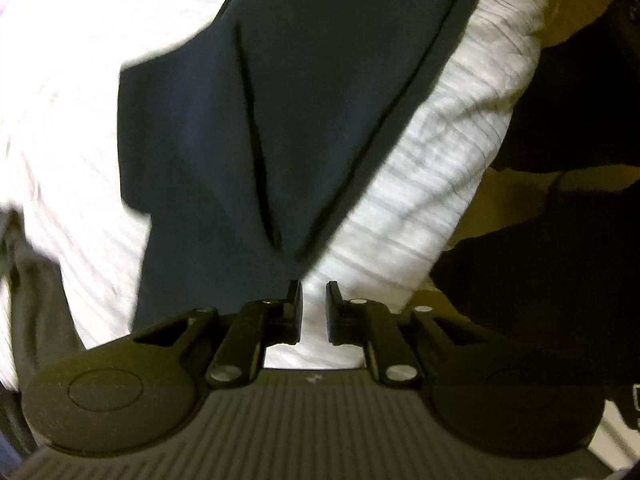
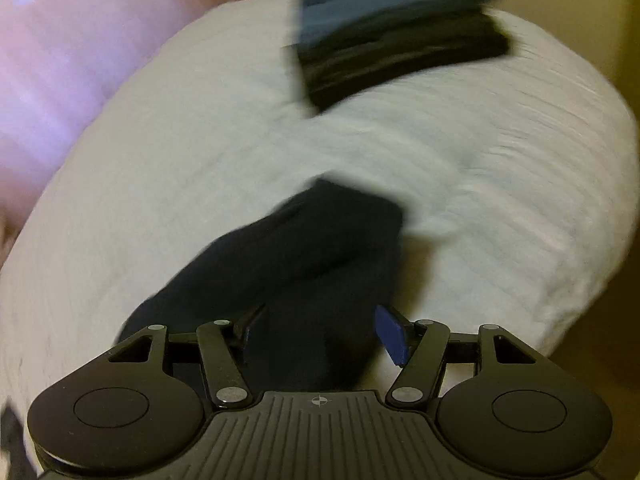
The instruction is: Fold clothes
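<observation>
A dark navy garment [image 1: 256, 120] lies spread on the white bed cover [image 1: 440, 168], with a long crease down its middle. My left gripper [image 1: 314, 304] is at the garment's near tip, its jaws a small gap apart with nothing between them. In the right wrist view the same dark garment [image 2: 304, 248] lies bunched on the white cover [image 2: 160, 184]. My right gripper [image 2: 320, 332] is open with its blue-padded fingers [image 2: 394, 336] either side of the garment's near end.
A stack of folded clothes [image 2: 400, 36], blue on top and dark below, sits at the far side of the bed. Dark objects [image 1: 560, 248] lie off the bed's right edge. A pinkish wall [image 2: 52, 60] stands at the far left.
</observation>
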The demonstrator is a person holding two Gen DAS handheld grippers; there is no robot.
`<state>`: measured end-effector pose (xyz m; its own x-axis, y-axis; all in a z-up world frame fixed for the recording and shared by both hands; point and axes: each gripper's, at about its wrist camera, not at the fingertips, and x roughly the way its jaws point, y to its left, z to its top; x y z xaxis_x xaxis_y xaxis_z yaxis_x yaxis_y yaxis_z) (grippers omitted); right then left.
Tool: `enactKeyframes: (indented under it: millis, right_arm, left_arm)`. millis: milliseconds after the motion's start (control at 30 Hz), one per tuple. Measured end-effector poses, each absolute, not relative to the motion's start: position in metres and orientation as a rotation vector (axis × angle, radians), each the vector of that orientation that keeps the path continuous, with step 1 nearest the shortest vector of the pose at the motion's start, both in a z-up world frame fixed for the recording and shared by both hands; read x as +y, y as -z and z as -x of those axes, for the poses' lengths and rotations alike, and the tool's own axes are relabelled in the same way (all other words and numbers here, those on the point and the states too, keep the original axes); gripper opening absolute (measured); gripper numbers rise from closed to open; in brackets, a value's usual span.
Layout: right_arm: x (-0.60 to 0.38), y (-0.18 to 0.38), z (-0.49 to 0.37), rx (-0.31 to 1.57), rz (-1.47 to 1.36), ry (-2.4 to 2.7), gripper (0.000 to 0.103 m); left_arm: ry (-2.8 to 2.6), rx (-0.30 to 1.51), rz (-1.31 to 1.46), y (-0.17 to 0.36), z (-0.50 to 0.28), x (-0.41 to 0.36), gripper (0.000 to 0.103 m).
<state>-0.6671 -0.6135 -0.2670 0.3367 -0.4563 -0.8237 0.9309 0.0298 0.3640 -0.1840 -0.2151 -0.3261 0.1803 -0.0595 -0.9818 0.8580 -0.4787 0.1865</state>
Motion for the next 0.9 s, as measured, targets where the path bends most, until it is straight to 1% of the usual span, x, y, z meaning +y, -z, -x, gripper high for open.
enactKeyframes:
  millis: [67,100,133,233,333,467,500,567,633,667,867,900]
  right_arm:
    - [-0.6,0.266,0.628,0.607,-1.024,1.05,0.063]
    - [-0.593,0.265,0.609,0.624,-1.01,0.993,0.063]
    - [-0.584,0.266,0.587,0.644,-0.993,0.935,0.063]
    - [-0.561,0.265,0.533,0.673,-0.972,0.814,0.063]
    - [-0.541,0.264,0.49,0.696,-0.979,0.739,0.063]
    - [-0.523,0.258,0.459,0.743,-0.961,0.689,0.063]
    - [-0.52,0.254,0.456,0.759,-0.949,0.683,0.063]
    - [-0.516,0.248,0.453,0.796,-0.921,0.684,0.063]
    - [-0.518,0.248,0.453,0.835,-0.899,0.695,0.063]
    - [-0.52,0.249,0.454,0.853,-0.891,0.703,0.063]
    - [-0.517,0.249,0.436,0.933,-0.878,0.683,0.063]
    - [-0.516,0.25,0.431,0.939,-0.877,0.669,0.063]
  left_arm:
    - [1.401,0.798,-1.558,0.32,0.175,-0.203,0.016]
    - [1.405,0.792,-1.506,0.315,0.172,-0.201,0.022]
    - [1.413,0.779,-1.452,0.309,0.17,-0.2,0.031]
    - [1.435,0.724,-1.313,0.302,0.167,-0.212,0.041]
    - [1.453,0.665,-1.206,0.306,0.17,-0.234,0.043]
    - [1.473,0.603,-1.156,0.332,0.182,-0.271,0.043]
    - [1.467,0.591,-1.154,0.34,0.185,-0.278,0.043]
    - [1.428,0.586,-1.124,0.348,0.182,-0.281,0.037]
    - [1.344,0.614,-1.05,0.34,0.164,-0.264,0.007]
    - [1.302,0.627,-1.013,0.336,0.156,-0.256,0.003]
    - [1.048,0.695,-0.791,0.312,0.103,-0.205,0.003]
    - [1.005,0.704,-0.754,0.308,0.095,-0.196,0.006]
